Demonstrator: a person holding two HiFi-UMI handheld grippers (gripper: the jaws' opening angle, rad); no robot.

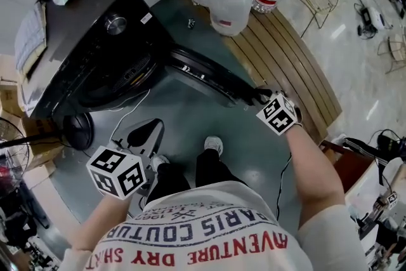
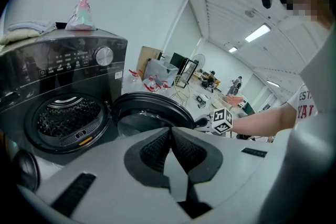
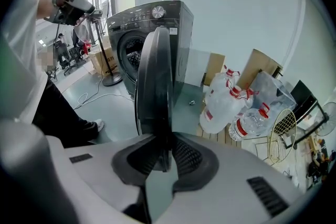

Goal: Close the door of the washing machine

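From the head view, the washing machine [image 1: 95, 41] sits at the upper left with its round door [image 1: 209, 76] swung wide open toward you. Your right gripper [image 1: 259, 97] is at the door's free edge, the side farthest from the hinge, while your left gripper [image 1: 144, 133] hangs low beside your legs, well apart from the machine. In the left gripper view its jaws are pressed together with nothing between them, and the open drum [image 2: 68, 120] and the door's inner face [image 2: 149, 113] lie ahead, untouched. In the right gripper view the door stands edge-on straight before you and the pads are pinched narrow on its rim, so that gripper has the door. Expect a stiff, fairly heavy panel that moves only along its hinge arc. The glossy rim looks slippery, so keep the pinch square and guide it rather than yank. That outer edge is probably your best hold for leverage, and the latch will likely want a firm last push. The water bottles [image 3: 226, 107] stand behind the door, clear of its closing path.
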